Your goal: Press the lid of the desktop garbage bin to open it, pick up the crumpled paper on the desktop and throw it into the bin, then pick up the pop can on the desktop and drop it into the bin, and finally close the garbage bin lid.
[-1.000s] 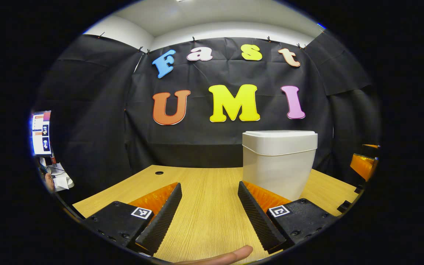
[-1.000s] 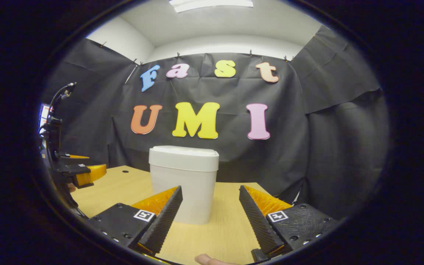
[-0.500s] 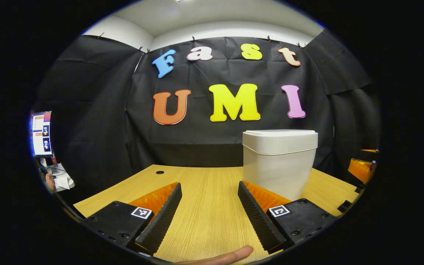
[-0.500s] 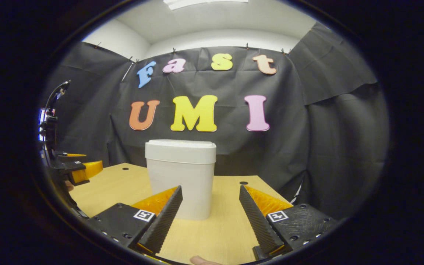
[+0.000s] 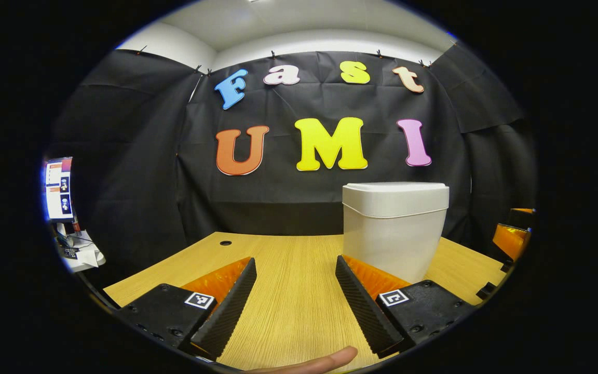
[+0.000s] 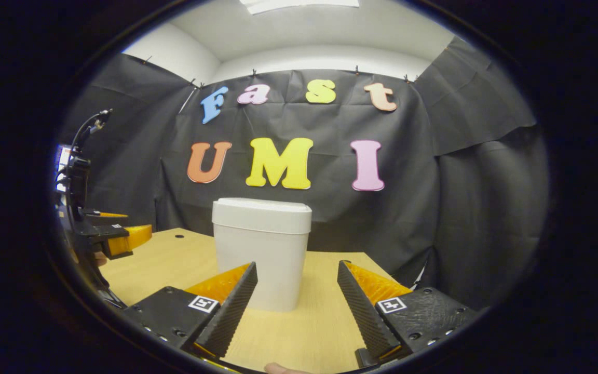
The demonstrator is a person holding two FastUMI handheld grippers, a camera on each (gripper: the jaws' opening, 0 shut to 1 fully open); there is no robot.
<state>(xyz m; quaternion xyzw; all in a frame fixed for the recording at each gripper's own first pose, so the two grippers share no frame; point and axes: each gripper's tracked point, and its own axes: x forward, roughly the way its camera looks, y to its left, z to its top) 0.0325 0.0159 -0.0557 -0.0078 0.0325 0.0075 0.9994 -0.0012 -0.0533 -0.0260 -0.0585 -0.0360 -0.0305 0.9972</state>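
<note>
A white garbage bin [image 5: 393, 228] with its lid [image 5: 395, 188] down stands on the wooden desktop [image 5: 294, 291], ahead and right of my left gripper [image 5: 295, 288]. That gripper is open, nothing between its fingers. In the right gripper view the same bin [image 6: 261, 252] stands ahead, slightly left of centre, its lid [image 6: 262, 206] flat. My right gripper [image 6: 297, 291] is open and holds nothing, hovering low over the desk. The left gripper [image 6: 114, 239] shows at that view's left edge; the right gripper [image 5: 509, 236] shows at the left gripper view's right edge.
A person's fingertip [image 5: 325, 359] shows at the bottom of the left gripper view. Cable holes [image 5: 225, 243] sit in the desk near the back wall. A screen [image 5: 58, 188] and papers [image 5: 82, 252] are off the desk at far left.
The right gripper view shifted slightly: the bin sits a little more to the right and the scene a little lower than half a second ago. The left gripper has barely moved.
</note>
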